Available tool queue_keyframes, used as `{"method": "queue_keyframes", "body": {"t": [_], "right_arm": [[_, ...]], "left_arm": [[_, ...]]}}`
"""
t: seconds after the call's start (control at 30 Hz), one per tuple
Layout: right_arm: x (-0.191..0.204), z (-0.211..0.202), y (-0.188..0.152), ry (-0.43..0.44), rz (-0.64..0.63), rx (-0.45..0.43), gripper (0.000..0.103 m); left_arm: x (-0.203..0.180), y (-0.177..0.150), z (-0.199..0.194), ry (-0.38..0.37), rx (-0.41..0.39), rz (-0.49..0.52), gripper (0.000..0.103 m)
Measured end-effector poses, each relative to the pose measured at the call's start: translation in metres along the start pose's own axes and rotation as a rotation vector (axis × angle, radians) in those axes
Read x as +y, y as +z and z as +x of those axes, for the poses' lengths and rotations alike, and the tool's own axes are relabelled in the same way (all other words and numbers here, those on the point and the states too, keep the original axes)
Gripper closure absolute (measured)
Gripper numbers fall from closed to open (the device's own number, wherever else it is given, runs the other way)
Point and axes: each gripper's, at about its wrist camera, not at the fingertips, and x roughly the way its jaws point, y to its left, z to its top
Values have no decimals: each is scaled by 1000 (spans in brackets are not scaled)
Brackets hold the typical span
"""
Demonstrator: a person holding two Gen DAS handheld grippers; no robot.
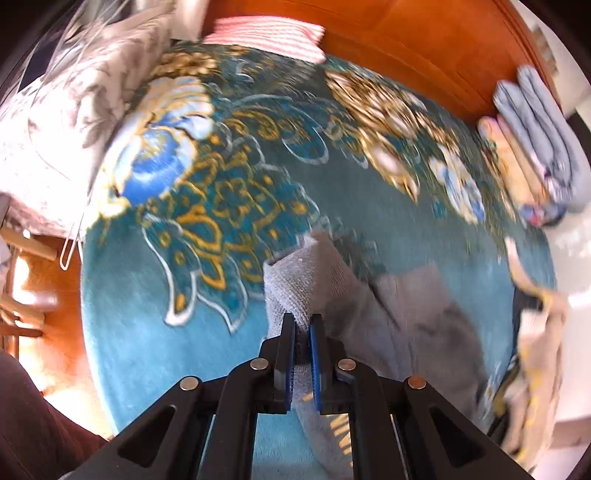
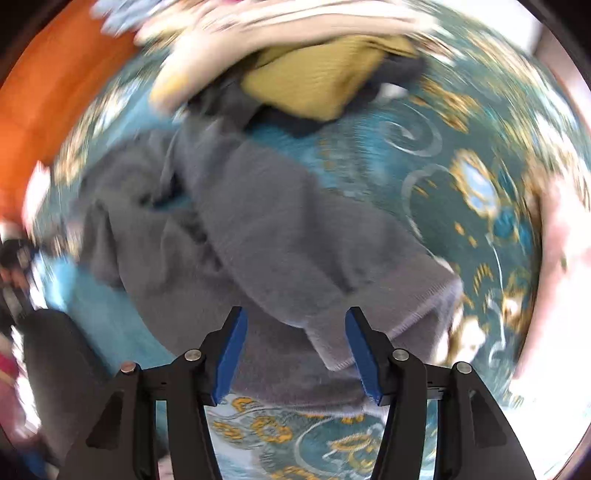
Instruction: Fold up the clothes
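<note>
A grey knitted garment (image 1: 402,306) lies crumpled on a teal bedspread (image 1: 236,184) with gold and blue flowers. My left gripper (image 1: 303,325) is shut on a raised edge of this garment, and the cloth stands up in a peak between the blue pads. In the right wrist view the same grey garment (image 2: 251,236) spreads across the middle. My right gripper (image 2: 295,325) hovers over its near hem with jaws apart and pads clear of the cloth. The right view is blurred.
Folded blue and patterned clothes (image 1: 532,147) are stacked at the right against an orange wooden headboard (image 1: 424,40). A striped pillow (image 1: 269,35) and grey floral bedding (image 1: 70,110) lie at the far left. A heap of mustard and cream clothes (image 2: 306,77) lies beyond the grey garment.
</note>
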Motion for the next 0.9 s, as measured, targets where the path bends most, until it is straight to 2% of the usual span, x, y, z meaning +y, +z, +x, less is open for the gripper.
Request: {"method": "queue_keyframes", "body": {"t": [0.1,0.17,0.2,0.23,0.27,0.3,0.37,0.47,0.6,0.63,0.67,0.73,0.83,0.9], "right_arm": [[19,21,-3,-106,-124,41,46],[22,32,-7,-166,-162,79,48],[21,35,-7,-192,-172,91,54],[21,37,-7,-218,-181,104,76],[18,37,-6,-228,-179,110,85],[13,33,-3,-206,-159,107,86],[-4,16,9,-137,-97,80,92],[-51,-26,37,-76,67,-42,92],[-128,-70,75,-111,306,-196,92],[-145,-73,82,-139,356,-212,93],[-161,-73,90,-186,401,-214,98],[-192,-66,97,-253,508,-200,99],[-216,-64,90,-176,639,-207,99],[-213,-68,84,-138,631,-217,99]], "left_arm": [[-4,2,-1,-9,-28,46,95],[-1,1,-1,-18,-25,41,95],[0,1,0,-22,-21,35,95],[1,1,1,-25,-17,28,95],[1,1,1,-28,-13,22,95],[2,1,2,-31,-9,16,95],[4,2,4,-42,-7,10,95],[5,1,5,-54,-3,4,95],[5,1,8,-53,7,0,95],[5,1,8,-54,8,0,95],[5,1,8,-54,10,0,95],[6,1,8,-57,14,-1,95],[10,2,8,-74,20,-15,95],[14,2,8,-85,25,-34,95]]}}
